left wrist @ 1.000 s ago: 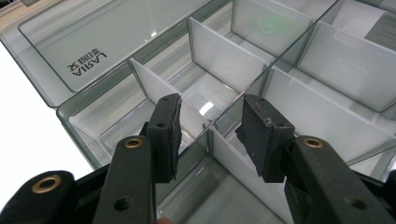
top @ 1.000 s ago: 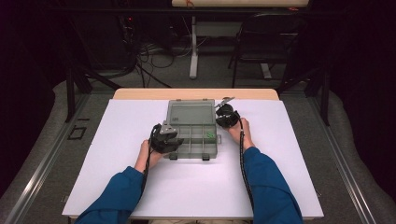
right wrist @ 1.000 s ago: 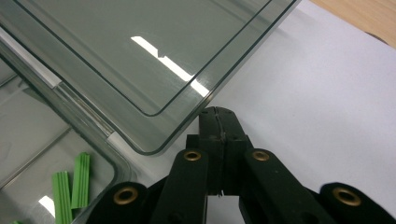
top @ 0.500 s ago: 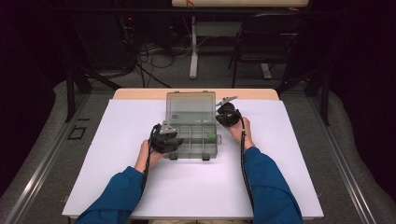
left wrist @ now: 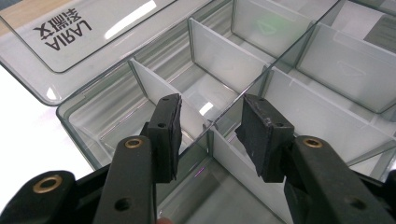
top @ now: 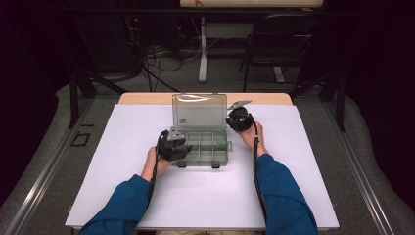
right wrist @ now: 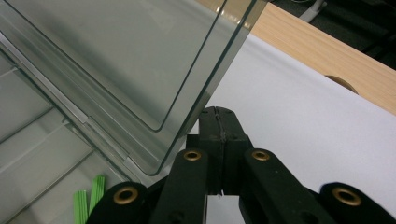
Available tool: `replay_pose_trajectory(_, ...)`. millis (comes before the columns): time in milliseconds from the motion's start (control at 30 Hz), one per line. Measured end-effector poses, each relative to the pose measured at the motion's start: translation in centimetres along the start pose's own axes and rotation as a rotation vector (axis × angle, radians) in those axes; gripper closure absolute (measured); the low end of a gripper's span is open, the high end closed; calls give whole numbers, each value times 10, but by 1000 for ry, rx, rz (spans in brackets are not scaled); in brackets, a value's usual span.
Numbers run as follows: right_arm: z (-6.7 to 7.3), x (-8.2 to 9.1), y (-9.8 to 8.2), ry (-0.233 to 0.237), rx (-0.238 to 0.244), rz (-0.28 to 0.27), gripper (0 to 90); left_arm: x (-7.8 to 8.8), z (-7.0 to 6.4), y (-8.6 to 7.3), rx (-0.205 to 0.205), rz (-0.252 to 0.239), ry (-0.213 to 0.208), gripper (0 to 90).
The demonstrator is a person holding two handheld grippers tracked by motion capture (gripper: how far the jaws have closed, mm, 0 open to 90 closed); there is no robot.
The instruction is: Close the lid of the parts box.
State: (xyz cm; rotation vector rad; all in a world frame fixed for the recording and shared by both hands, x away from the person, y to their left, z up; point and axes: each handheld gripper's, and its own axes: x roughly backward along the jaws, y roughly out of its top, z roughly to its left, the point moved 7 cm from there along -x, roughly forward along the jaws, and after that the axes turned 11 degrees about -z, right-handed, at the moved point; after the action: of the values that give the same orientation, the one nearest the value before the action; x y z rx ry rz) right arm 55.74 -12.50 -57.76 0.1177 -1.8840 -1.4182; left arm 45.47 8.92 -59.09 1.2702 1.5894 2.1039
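Observation:
A clear plastic compartment box (top: 195, 160) sits mid-table with its lid (top: 199, 110) standing up at the back. My left gripper (top: 186, 147) hovers over the box's front left compartments. Its jaws are open in the left gripper view (left wrist: 210, 135), straddling a junction of thin dividers (left wrist: 219, 56) without pressing on them. My right gripper (top: 230, 118) is shut with nothing in it, and its closed tips (right wrist: 218, 116) sit just beside the right edge of the raised lid (right wrist: 116, 56). Small green pieces (top: 221, 142) lie in a right-hand compartment (right wrist: 88, 200).
The box rests on a white sheet (top: 205, 196) that covers a wooden table (right wrist: 327, 56). Beyond the table's far edge are chair legs, a stand and cables on a dark floor (top: 195, 63).
The box lid has swung up from a lower position to standing open at the back. Both hands have stayed almost where they were.

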Motion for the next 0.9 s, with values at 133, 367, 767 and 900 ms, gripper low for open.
replay_pose_trajectory(133,0,1,1,5,-1,-19,900,0,0,0,3,-1,-1,585)
replay_pose_trajectory(367,-1,6,6,11,-5,-49,900,0,0,0,5,-3,-3,585)
replay_pose_trajectory(767,0,13,12,25,15,-80,900,0,0,0,10,-7,-4,584)
replay_pose_trajectory(900,0,15,13,36,19,-86,900,0,0,0,8,-6,-4,585)
